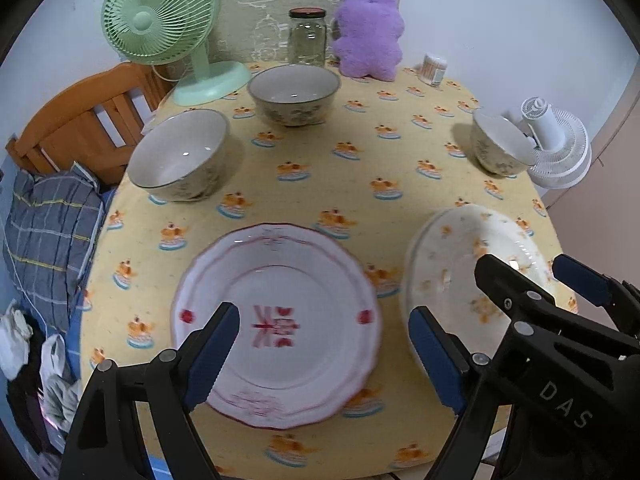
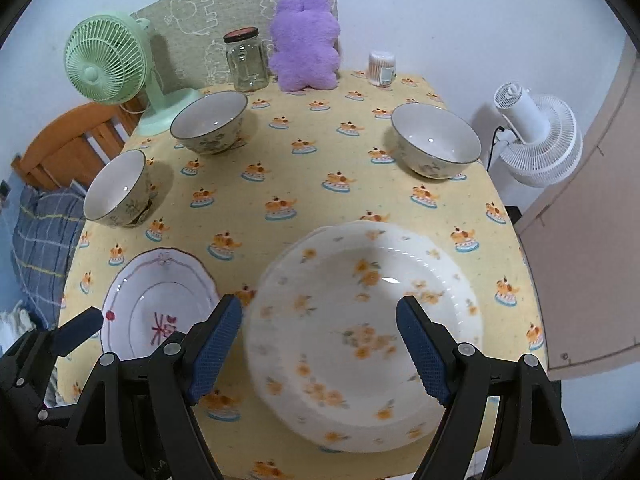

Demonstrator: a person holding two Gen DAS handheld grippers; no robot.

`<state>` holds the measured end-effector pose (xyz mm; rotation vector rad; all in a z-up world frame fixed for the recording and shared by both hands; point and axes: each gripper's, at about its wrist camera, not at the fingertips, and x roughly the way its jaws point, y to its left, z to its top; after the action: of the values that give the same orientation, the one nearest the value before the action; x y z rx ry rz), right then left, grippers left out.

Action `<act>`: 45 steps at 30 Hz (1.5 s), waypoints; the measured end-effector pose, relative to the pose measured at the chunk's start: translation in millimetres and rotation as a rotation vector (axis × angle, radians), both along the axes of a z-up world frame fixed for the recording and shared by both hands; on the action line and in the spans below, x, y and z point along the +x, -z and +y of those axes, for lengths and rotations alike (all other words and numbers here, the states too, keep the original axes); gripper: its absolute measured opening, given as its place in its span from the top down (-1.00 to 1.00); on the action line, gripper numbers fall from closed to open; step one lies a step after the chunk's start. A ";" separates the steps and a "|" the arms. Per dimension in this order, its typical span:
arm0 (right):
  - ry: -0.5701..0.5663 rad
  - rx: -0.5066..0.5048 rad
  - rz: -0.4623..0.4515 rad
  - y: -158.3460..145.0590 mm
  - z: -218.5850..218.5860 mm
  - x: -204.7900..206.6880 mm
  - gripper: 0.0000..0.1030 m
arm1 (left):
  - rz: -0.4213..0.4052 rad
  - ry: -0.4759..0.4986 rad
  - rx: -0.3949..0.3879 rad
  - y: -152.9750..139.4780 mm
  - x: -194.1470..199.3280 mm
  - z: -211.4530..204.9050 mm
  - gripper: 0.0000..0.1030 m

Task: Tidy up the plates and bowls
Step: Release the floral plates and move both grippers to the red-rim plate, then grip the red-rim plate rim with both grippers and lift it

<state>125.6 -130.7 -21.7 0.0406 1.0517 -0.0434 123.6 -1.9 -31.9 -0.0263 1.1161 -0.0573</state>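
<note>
Left gripper (image 1: 322, 346): jaws spread wide, nothing between the pads; it hangs over the red-trimmed plate (image 1: 276, 324) without touching it.
Right gripper (image 2: 320, 344): jaws likewise spread and empty, poised above the orange-flowered plate (image 2: 362, 334).
Plates: both lie flat at the near edge of the yellow tablecloth (image 2: 320, 160), side by side and just apart, red-trimmed to the left. The flowered one seems to rest on a second plate, judging by a doubled rim at its far edge.
Bowls: three floral bowls stand farther back, well apart: the left bowl (image 2: 118, 190), the middle bowl (image 2: 210, 122) and the right bowl (image 2: 436, 140), all upright and empty.
Far edge: green fan (image 2: 104, 66), glass jar (image 2: 245, 60), purple plush (image 2: 305, 44), cotton-swab tub (image 2: 382, 68).
Step in hand: probably the start of gathering; nothing is gripped.
Next move: likely lowering one gripper to pinch a plate rim, then stacking plate on plate; the rim is thin and glazed, so the pinch needs a firm, square seat.
</note>
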 end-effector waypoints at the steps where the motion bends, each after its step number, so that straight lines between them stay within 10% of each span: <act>1: 0.003 0.003 0.003 1.0 4.3 0.5 -0.59 | -0.001 0.001 0.001 0.5 0.1 5.3 -0.70; 16: 0.051 0.053 0.055 45.6 76.2 15.7 -0.57 | 0.030 0.024 0.044 42.4 17.8 74.5 -0.65; 21: 0.045 0.042 0.109 68.2 93.0 24.0 -0.27 | 0.076 0.030 0.052 62.7 22.1 85.6 -0.55; 45: 0.102 -0.008 0.216 104.7 95.8 40.2 -0.16 | 0.129 0.113 0.042 86.8 31.9 81.6 -0.30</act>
<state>165.8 -34.8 -126.4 0.0840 1.2648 -0.1474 155.6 79.7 -118.7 0.0719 1.2464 -0.1344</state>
